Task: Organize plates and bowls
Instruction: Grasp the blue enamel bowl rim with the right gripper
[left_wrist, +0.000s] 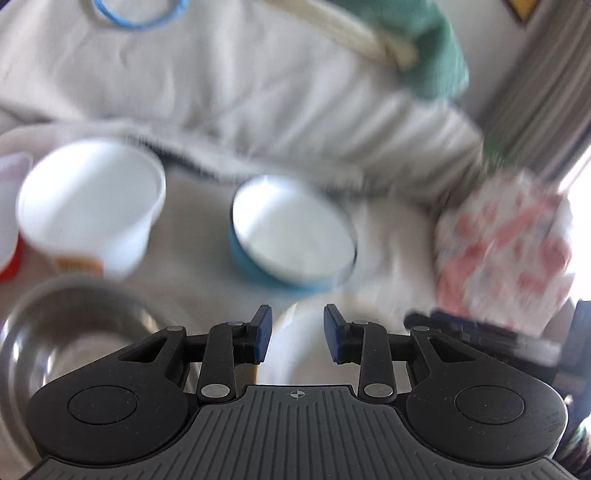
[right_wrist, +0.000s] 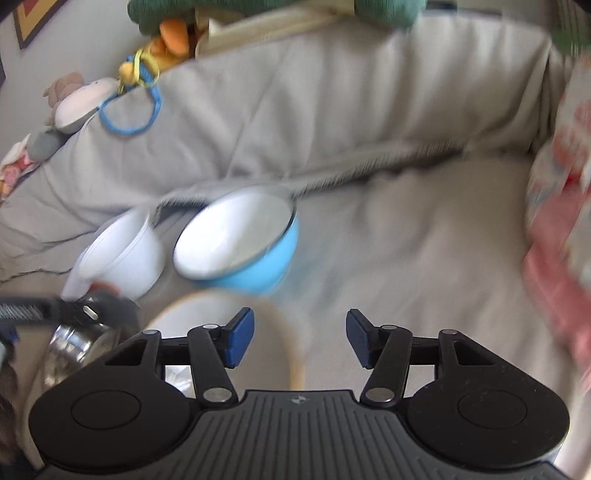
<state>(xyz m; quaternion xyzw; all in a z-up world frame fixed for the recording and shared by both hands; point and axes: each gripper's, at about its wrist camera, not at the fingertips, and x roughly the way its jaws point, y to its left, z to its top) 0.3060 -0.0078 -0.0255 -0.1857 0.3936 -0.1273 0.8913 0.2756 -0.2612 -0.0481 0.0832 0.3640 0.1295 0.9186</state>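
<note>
On the grey sofa seat (right_wrist: 406, 240), left to right: steel bowl (left_wrist: 74, 332) at the near edge, white tub (left_wrist: 92, 206), blue bowl (left_wrist: 291, 232) by the backrest. Left gripper (left_wrist: 297, 334) and right gripper (right_wrist: 300, 338) — both parted, gripping nothing.

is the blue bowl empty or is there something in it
Empty: the blue bowl shows only a plain white inside in both wrist views, though blurred. It sits open side up on the grey cover.

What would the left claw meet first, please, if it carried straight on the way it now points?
Probably the pale round dish directly beneath and between the open left claw. Beyond that stands the blue bowl with a white inside. The picture is blurred, so depth is uncertain.
</note>
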